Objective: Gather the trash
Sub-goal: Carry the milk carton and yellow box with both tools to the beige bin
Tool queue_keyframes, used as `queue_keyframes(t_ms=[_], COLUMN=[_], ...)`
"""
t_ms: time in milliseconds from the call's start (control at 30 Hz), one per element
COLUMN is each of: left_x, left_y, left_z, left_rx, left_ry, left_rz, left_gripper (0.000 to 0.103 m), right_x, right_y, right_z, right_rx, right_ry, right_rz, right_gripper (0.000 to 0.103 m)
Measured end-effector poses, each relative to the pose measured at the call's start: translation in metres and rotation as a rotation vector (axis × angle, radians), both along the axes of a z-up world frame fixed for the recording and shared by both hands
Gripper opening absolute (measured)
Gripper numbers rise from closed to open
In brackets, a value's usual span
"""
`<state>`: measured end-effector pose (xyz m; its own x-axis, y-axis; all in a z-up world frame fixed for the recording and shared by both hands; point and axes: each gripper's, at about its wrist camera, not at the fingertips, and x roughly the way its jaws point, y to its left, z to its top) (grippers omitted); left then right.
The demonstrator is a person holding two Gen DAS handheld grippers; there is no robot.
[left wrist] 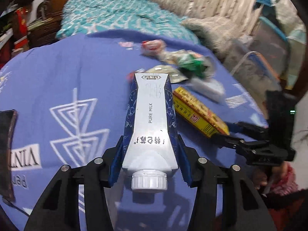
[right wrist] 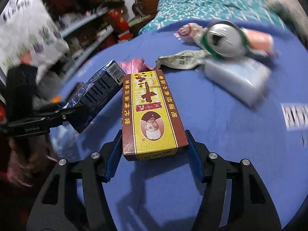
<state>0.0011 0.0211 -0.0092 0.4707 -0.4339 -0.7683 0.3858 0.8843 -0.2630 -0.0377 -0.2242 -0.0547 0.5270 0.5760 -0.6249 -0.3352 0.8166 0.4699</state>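
The left gripper is clamped on a milk carton, its blue pads pressed against the carton's dark blue sides near the white screw cap. The carton's white face reads "PURE MILK" and points away from the camera, raised off the blue cloth below. The right gripper is closed on the near end of a yellow and brown box printed with red characters and an oval portrait; this box is also lifted clear of the cloth.

Beyond both, more trash lies in a loose cluster: a green and silver can on its side, a crumpled foil wrapper, a pale plastic pack, a pink wrapper and a red and white wrapper. The cloth's far edge meets a teal patterned quilt. Bare blue cloth spreads to the left of the carton, and also in front of the right gripper
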Motion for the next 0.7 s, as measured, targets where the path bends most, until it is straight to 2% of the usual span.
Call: queue_keyframes(t_ms=[133, 267, 500, 700], left_x=[-0.011, -0.001, 0.009, 0.009], left_y=[-0.02, -0.059, -0.162, -0.216], left_z=[0.023, 0.032, 0.003, -0.023], left_rx=[-0.068, -0.061, 0.03, 0.104], left_ry=[-0.048, -0.066, -0.04, -0.027], left_rz=[-0.068, -0.146, -0.345, -0.433], left_gripper=[0.048, 0.048, 0.048, 0.048], right_x=[-0.039, -0.064, -0.097, -0.107], right_y=[-0.051, -0.098, -0.155, -0.17], right_z=[0.005, 0.014, 0.002, -0.005], right_rx=[0.091, 0.089, 0.061, -0.052], right_ry=[-0.015, -0.063, -0.052, -0.047], right_rz=[-0.117, -0.291, -0.497, -0.591], right_gripper=[0.063, 0.063, 0.063, 0.063])
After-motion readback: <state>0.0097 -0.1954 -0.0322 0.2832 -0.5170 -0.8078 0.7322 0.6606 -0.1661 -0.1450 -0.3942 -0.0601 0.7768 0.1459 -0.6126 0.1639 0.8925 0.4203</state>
